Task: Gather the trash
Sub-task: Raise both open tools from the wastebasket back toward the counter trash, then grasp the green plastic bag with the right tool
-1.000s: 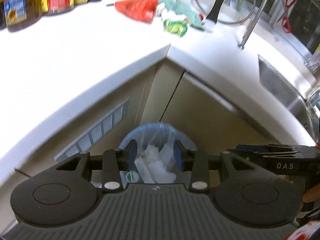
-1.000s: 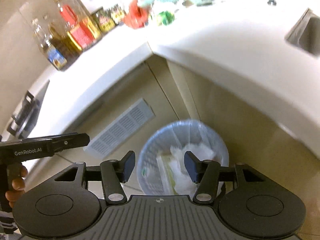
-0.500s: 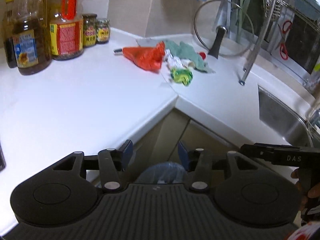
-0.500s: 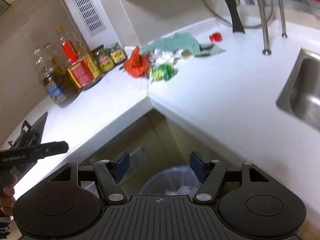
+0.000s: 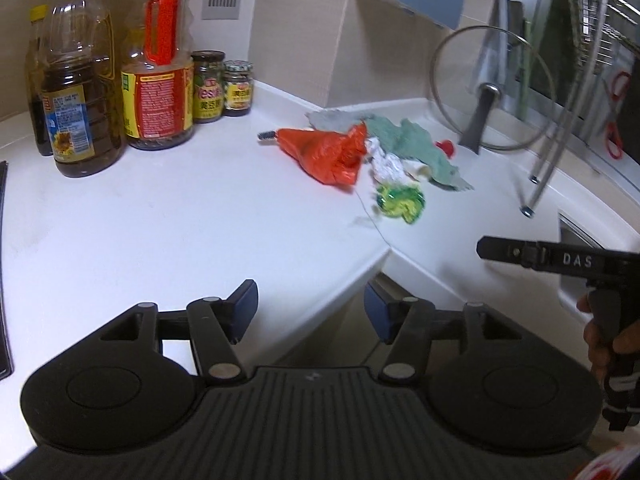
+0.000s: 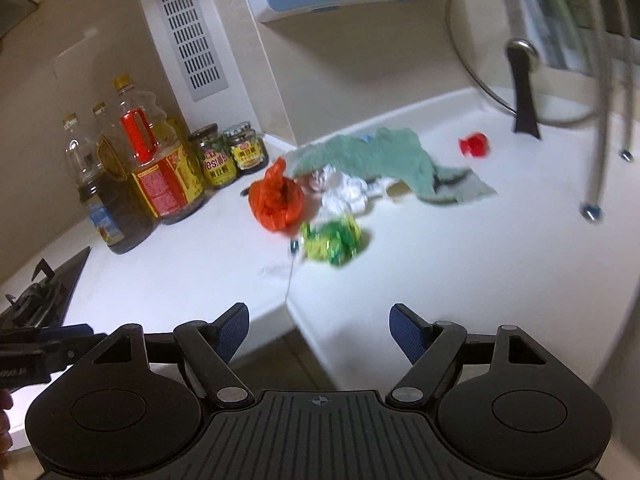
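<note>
Two views | left wrist: left claw (image 5: 310,308) empty, jaws opening, above white desk (image 5: 160,224) edge; orange plastic bag (image 5: 326,152), crumpled white paper (image 5: 388,166), green wrapper (image 5: 400,198) lie together near corner | right wrist: right claw (image 6: 320,330) empty, jaws opening wide; green wrapper (image 6: 332,238) ahead, red scrap (image 6: 474,144) apart.
</note>
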Demonstrator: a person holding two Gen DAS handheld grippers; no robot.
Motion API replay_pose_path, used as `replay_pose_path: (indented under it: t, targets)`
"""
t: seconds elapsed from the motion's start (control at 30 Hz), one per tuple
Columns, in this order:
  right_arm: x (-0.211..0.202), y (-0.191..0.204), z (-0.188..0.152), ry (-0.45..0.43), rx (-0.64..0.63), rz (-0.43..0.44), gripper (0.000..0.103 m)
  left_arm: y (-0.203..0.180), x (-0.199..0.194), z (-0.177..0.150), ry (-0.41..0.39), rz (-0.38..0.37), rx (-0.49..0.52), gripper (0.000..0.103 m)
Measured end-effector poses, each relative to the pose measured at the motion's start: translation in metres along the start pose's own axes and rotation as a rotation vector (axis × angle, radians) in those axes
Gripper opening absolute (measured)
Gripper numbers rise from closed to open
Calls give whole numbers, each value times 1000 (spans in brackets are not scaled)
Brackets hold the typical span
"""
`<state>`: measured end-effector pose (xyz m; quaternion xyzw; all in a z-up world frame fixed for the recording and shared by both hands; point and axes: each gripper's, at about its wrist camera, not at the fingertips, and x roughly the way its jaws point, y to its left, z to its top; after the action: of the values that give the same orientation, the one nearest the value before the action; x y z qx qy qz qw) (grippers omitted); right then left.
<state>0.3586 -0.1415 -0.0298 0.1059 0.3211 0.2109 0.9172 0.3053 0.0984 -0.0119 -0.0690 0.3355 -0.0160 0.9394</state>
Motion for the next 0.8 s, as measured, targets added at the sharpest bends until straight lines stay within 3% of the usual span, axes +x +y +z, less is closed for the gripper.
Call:
replay_pose_path:
  t: [0.4,0.73,0.8]
  targets:
    - [85,-31,50,30,-57,68,77,-12,42,31,-22,114,-55,56]
    - [128,-42,59,73,-80,97,77,-16,61,39,-7,167,-78,56]
    - [131,-42,58,79,-89,100,72,-18,64,40,-3,170,-78,56]
